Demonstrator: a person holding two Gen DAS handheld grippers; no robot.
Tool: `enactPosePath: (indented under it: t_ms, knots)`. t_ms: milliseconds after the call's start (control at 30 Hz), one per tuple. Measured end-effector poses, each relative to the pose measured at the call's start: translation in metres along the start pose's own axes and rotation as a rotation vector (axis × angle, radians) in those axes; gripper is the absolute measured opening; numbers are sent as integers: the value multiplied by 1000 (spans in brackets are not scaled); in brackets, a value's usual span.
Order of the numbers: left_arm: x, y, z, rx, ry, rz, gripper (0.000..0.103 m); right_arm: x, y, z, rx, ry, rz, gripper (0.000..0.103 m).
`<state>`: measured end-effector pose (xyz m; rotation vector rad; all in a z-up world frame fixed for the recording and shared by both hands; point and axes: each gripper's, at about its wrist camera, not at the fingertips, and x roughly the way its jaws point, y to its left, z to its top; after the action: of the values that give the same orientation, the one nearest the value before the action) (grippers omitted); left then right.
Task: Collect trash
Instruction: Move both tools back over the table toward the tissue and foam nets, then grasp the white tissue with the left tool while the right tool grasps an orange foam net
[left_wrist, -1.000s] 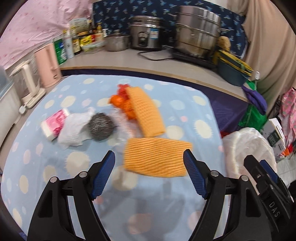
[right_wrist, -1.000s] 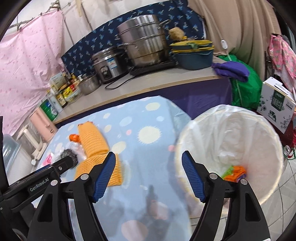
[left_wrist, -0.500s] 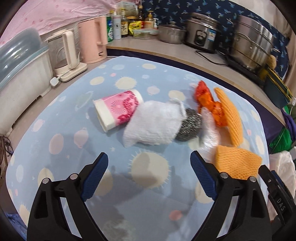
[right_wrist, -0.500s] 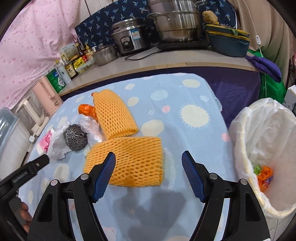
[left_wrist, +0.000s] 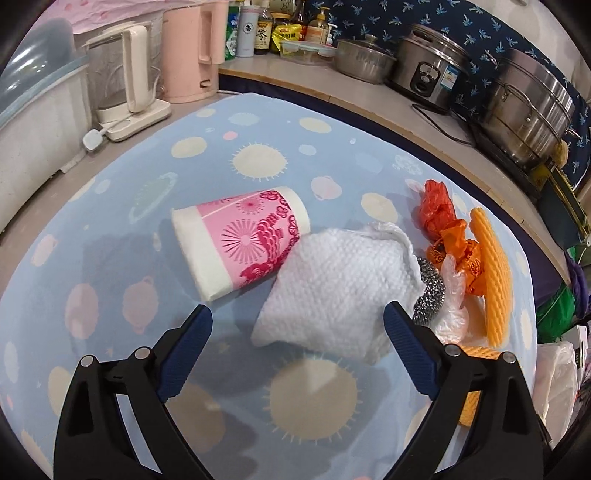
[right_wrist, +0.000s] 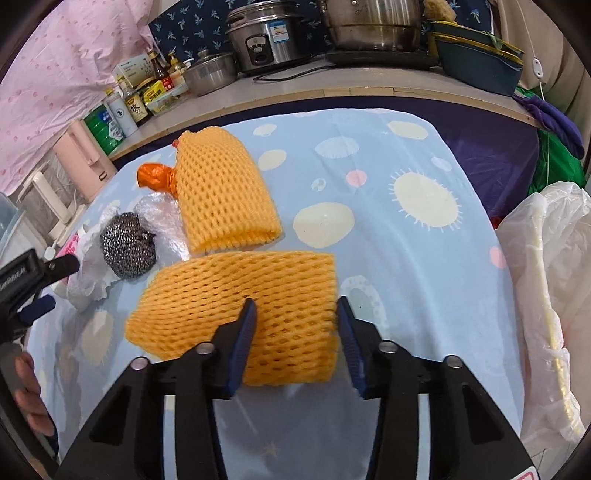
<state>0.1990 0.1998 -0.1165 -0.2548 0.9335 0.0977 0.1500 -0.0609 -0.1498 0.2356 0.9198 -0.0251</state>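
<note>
The right gripper (right_wrist: 295, 328) is seen half-closed around the near orange foam net (right_wrist: 236, 310) on the table (right_wrist: 406, 258), while the left gripper (left_wrist: 295, 345) is held wide open and empty before the white foam net (left_wrist: 336, 291).

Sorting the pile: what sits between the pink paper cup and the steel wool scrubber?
A white knitted cloth lies between pink cup and scrubber, shown in the left wrist view.
</note>
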Motion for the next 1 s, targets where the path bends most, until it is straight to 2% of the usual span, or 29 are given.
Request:
enactPosePath:
  t_ms: [67,233,533,700,800,1000]
  knots:
    - [8,-2,1,7,6,4,90,1,0,-1,-4,-1,-2,35]
    - [21,-5,-1,13,22,15,87,2,-3,-3,-1,-1,5,34]
    - [25,-9,-7,30,57,0,47,3,-4,-4,-3,-10,11,35]
    - [22,-15,-12,60,66,-9,20,0,-5,-6,3,-11,20,35]
    - [16,-18,-15,81,61,-16,12,-3,-6,-8,10,-9,27,35]
    - [-8,-17,-23,82,41,-33,10,-19,-5,-15,17,-25,52,24]
